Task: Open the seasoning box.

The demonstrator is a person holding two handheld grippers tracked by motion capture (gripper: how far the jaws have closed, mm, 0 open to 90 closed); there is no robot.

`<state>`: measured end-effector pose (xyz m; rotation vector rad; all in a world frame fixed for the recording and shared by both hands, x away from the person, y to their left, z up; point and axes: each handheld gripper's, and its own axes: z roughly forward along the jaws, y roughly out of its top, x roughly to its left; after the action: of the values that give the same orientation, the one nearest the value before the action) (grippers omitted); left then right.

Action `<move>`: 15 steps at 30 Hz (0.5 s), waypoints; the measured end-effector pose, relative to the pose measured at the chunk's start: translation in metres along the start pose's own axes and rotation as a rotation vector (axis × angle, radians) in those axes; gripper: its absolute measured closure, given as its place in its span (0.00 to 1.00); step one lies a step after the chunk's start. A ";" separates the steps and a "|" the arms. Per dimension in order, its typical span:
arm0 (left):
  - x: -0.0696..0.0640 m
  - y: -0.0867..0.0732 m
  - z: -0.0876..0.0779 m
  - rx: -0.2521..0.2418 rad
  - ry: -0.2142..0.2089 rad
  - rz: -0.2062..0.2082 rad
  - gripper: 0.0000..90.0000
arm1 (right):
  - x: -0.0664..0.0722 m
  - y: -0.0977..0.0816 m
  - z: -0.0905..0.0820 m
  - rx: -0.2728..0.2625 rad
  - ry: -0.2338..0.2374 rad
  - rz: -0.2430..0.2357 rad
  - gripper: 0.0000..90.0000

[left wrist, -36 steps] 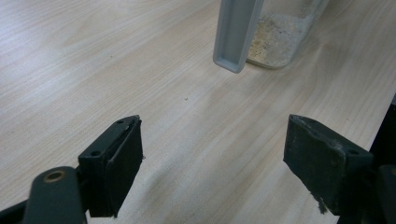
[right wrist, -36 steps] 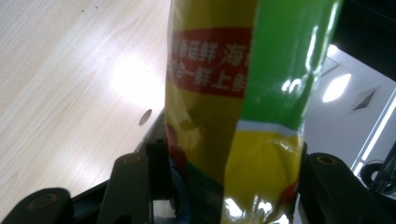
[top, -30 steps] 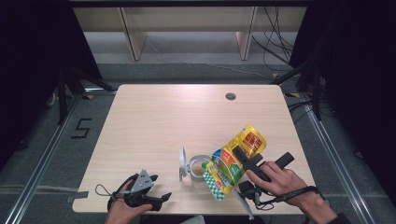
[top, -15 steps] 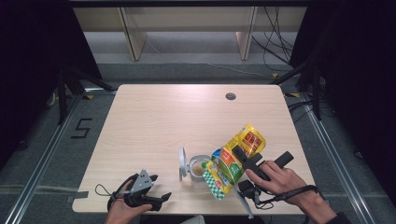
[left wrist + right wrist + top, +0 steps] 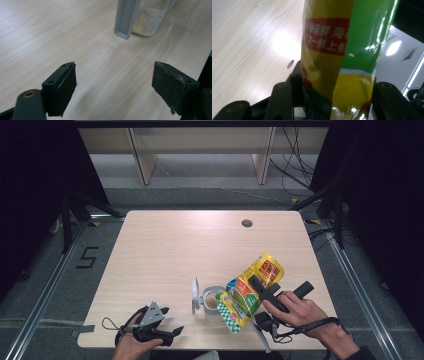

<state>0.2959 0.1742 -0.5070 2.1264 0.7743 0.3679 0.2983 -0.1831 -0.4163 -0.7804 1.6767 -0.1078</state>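
High view, near edge first: left gripper (image 5: 159,332) rests low on the table (image 5: 165,245) at the front-left corner, jaws spread wide with nothing between them; left gripper view confirms bare wood between the pads. Right gripper (image 5: 262,287) clamps the yellow-green snack bag (image 5: 252,287) at mid width, bag tilted mouth-down toward the clear jar (image 5: 212,301). Right gripper view: the bag (image 5: 337,62) fills the gap between both jaws, pads pressing its sides. Jar stands just left of the bag's lower end, hinged lid (image 5: 195,295) flipped open upright; left gripper view shows pale crumbs at the jar (image 5: 147,21) bottom. Farther back, table bare up to the cable hole (image 5: 247,223).

Step, as I judge: pouring bag contents into the jar, only a little in. Next move likely needs more tilt or a shake with the mouth kept over the opening; spill risk at the rim.

Versus the earlier frames: no visible change, bag, jar and both hands in the same spots.
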 end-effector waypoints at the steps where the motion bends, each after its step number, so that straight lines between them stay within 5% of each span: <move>1: 0.000 0.000 0.000 0.004 0.003 0.000 0.21 | 0.000 0.000 0.000 0.000 0.000 -0.001 0.60; 15: -0.001 0.000 0.001 -0.003 -0.001 -0.009 0.21 | 0.000 -0.001 -0.003 0.000 -0.018 0.000 0.61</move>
<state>0.2958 0.1734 -0.5072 2.1196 0.7815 0.3632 0.2960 -0.1852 -0.4151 -0.7795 1.6597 -0.1009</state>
